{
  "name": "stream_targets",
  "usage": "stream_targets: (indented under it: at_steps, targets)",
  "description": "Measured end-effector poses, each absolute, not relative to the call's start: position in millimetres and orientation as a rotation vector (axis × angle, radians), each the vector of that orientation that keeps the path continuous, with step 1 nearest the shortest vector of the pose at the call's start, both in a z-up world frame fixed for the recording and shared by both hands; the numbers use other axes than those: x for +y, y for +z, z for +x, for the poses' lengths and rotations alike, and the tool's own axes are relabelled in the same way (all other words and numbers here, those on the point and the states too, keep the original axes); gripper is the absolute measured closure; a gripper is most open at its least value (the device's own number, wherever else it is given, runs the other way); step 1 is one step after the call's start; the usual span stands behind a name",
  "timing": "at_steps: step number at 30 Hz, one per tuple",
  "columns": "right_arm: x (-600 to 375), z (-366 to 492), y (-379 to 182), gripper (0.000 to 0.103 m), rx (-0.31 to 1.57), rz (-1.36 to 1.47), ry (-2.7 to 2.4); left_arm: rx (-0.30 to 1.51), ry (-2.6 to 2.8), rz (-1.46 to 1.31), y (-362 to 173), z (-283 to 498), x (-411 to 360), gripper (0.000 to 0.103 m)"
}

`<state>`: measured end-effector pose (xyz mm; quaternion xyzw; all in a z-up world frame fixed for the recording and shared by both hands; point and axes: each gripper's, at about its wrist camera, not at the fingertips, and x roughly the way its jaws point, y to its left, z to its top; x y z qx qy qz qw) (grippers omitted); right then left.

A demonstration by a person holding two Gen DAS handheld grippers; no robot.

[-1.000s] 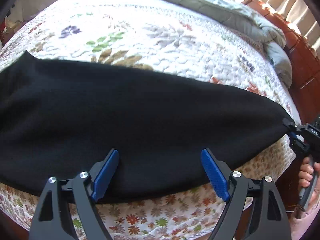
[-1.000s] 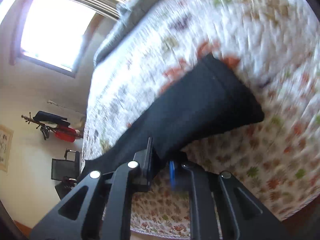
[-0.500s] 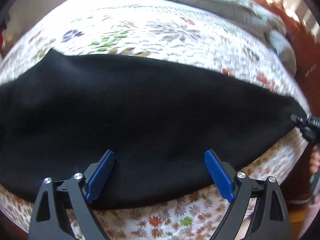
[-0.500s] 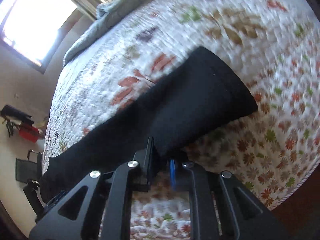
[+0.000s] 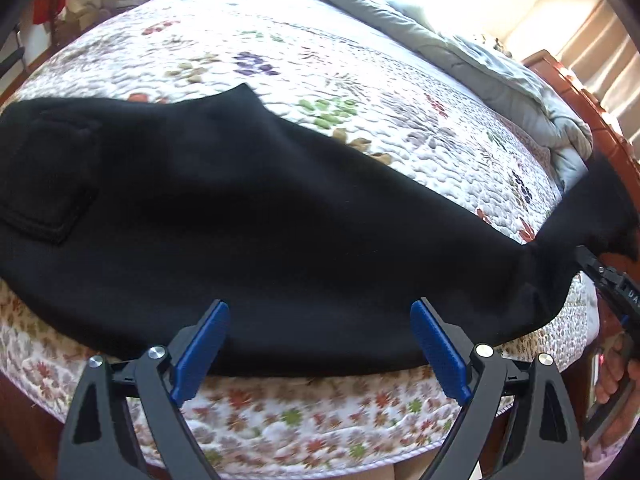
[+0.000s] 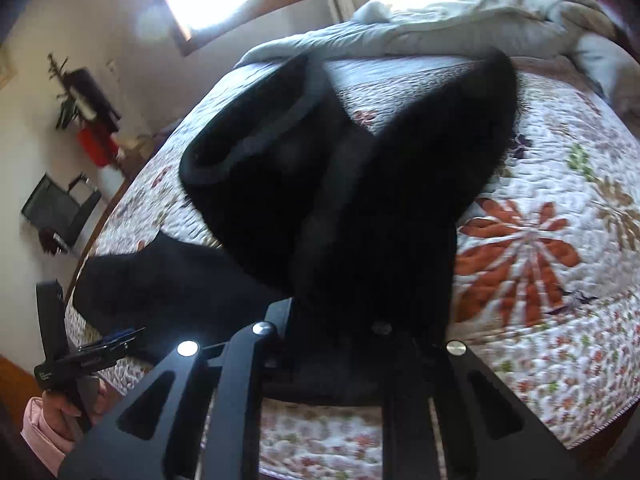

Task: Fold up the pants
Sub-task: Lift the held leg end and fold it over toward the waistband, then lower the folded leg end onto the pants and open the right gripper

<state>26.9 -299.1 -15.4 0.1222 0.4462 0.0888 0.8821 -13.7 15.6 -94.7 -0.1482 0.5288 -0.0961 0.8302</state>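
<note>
Black pants (image 5: 248, 216) lie lengthwise along the near edge of a floral quilted bed (image 5: 360, 80), with a back pocket (image 5: 44, 184) at the left. My left gripper (image 5: 320, 344) is open and empty, just above the pants' near edge. My right gripper (image 6: 340, 344) is shut on the leg end of the pants (image 6: 384, 216) and holds it lifted off the quilt, the cuffs hanging up in front of the camera. The right gripper also shows at the right edge of the left wrist view (image 5: 600, 276). The left gripper shows at the lower left of the right wrist view (image 6: 108, 340).
A grey duvet (image 5: 460, 52) is bunched along the far side of the bed. A wooden headboard (image 5: 592, 104) stands at the right. A chair (image 6: 60, 208) and a coat rack (image 6: 84, 104) stand by the wall past the bed.
My right gripper has lifted the leg end off the quilt and swung it up and over toward the waist. My left gripper stays open and has shifted a little to the right along the pants.
</note>
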Motion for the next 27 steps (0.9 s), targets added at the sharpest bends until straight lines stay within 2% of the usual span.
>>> stream_targets:
  at_steps: [5,7,13,17,18,19,23,27]
  targets:
    - [-250.6,44.1,-33.6,0.091,0.984,0.229,0.248,1.135,-0.195,-0.349,-101.1,-18.3,30.5,0.011]
    - [-235.5,49.7,-40.5,0.099,1.005,0.242,0.287,1.133,-0.196,-0.356,-101.6,-19.1,35.5,0.011]
    - [-199.3,54.8,-55.0,0.098,1.073,0.153,0.293,1.133,-0.197,-0.393,-103.7,-20.3,46.8,0.011]
    - [-189.1,47.2,-93.1,0.09,1.252,0.079,0.322,1.143,-0.201,-0.401,-107.2,-20.1,49.9,0.01]
    - [-189.0,43.2,-100.8,0.081,1.28,0.083,0.338,1.146,-0.204,-0.405,-108.0,-19.9,48.9,0.01]
    - [-189.0,38.9,-104.9,0.078,1.29,0.091,0.348,1.148,-0.209,-0.41,-108.2,-19.3,47.5,0.01]
    - [-199.6,19.8,-94.0,0.068,1.235,0.114,0.376,1.176,-0.268,-0.461,-108.6,-12.5,33.4,0.01]
    - [-220.6,13.0,-75.7,0.068,1.185,0.151,0.34,1.209,-0.348,-0.509,-107.6,1.5,2.8,0.01]
